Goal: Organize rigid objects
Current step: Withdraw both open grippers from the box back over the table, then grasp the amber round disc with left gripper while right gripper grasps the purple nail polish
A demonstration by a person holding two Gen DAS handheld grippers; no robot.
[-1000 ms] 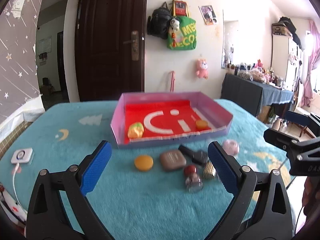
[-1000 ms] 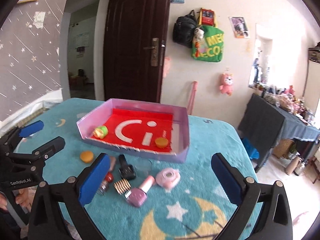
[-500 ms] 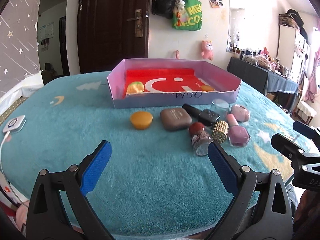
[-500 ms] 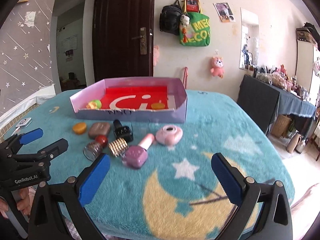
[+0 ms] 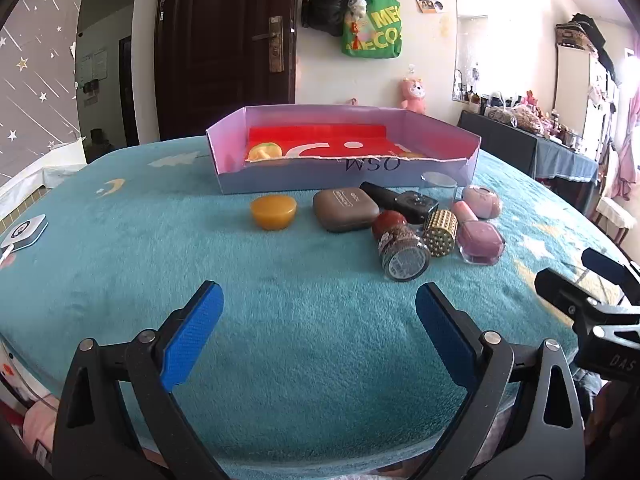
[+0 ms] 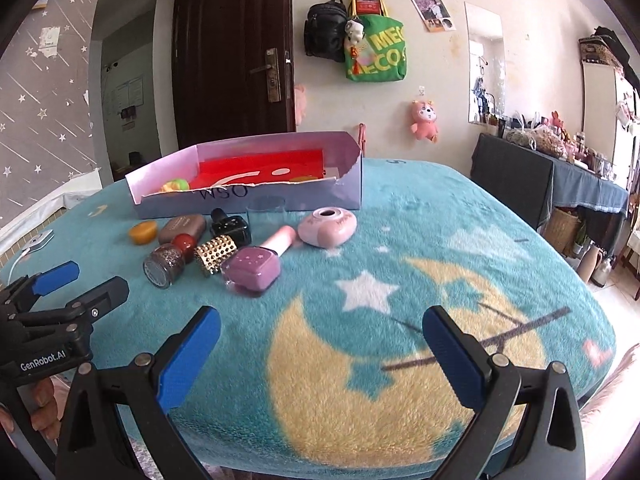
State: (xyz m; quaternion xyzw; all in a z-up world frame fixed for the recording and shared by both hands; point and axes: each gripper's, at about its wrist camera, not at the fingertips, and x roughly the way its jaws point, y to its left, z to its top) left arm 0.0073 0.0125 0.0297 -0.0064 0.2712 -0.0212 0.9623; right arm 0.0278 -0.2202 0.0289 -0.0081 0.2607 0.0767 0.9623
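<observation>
A lilac cardboard box [image 5: 280, 178] with a red lining stands on the teal blanket; a yellow-green toy [image 5: 263, 151] lies inside. In front of it lie an orange puck [image 5: 273, 211], a brown case [image 5: 345, 210], a black bottle [image 5: 400, 200], a glitter bottle with a red cap [image 5: 400, 246], a gold studded cap [image 5: 440, 233], a purple nail polish [image 6: 256, 264], a pink round case [image 6: 328, 226] and a clear cup [image 6: 266, 208]. My left gripper [image 5: 318, 320] is open, low and short of the objects. My right gripper [image 6: 320, 340] is open over the moon pattern, empty.
A white charger with a cable [image 5: 24, 232] lies at the table's left edge. The other gripper shows at the right edge of the left wrist view [image 5: 592, 304]. A dark door, hung bags and a cluttered dark side table [image 6: 540, 160] lie beyond.
Both grippers have dropped lower and pulled back toward the near table edge, so the box is seen side-on. Both stayed open. No object has moved.
</observation>
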